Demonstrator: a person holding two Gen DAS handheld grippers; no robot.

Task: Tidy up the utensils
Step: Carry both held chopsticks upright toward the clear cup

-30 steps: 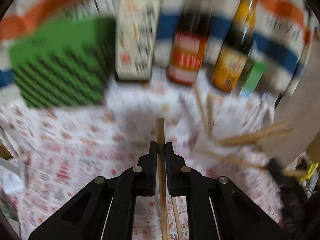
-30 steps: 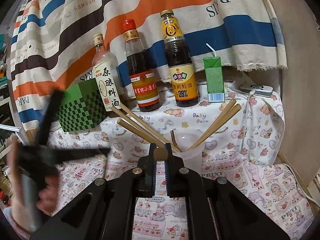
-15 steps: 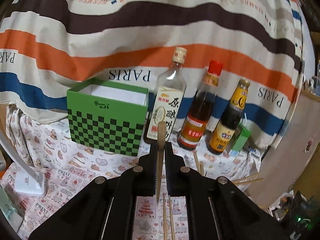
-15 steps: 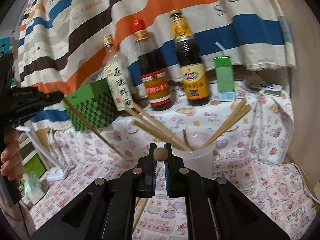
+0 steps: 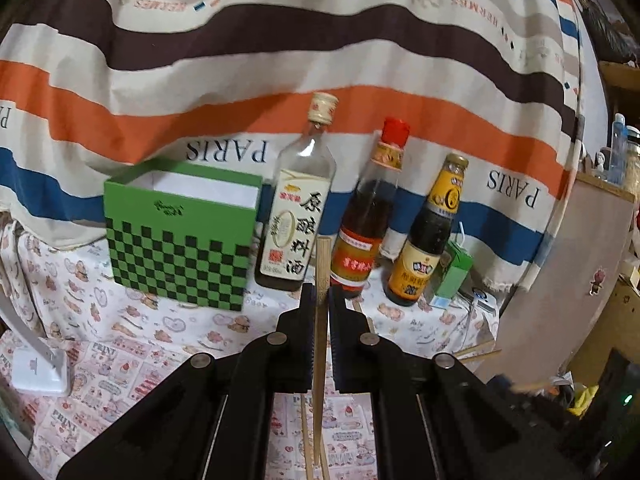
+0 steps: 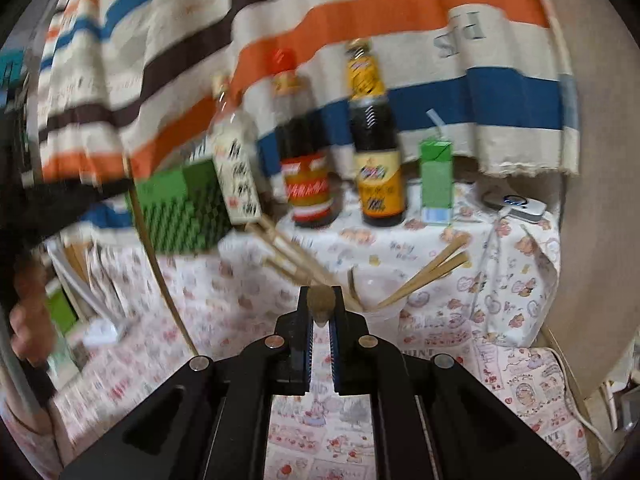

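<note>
Your left gripper [image 5: 319, 300] has lifted its pinched chopstick [image 5: 320, 320]; right gripper [image 6: 320, 304] pinches another. Several already in cup [image 6: 380, 300]; strays remain beside it.

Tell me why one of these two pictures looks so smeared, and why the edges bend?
Right wrist view: motion blur smears the bottles and green box, while the right gripper itself stays crisp. Left wrist view: mostly sharp, label text legible on the clear bottle. Both views: fisheye lens bows the striped cloth and darkens the corners.
</note>
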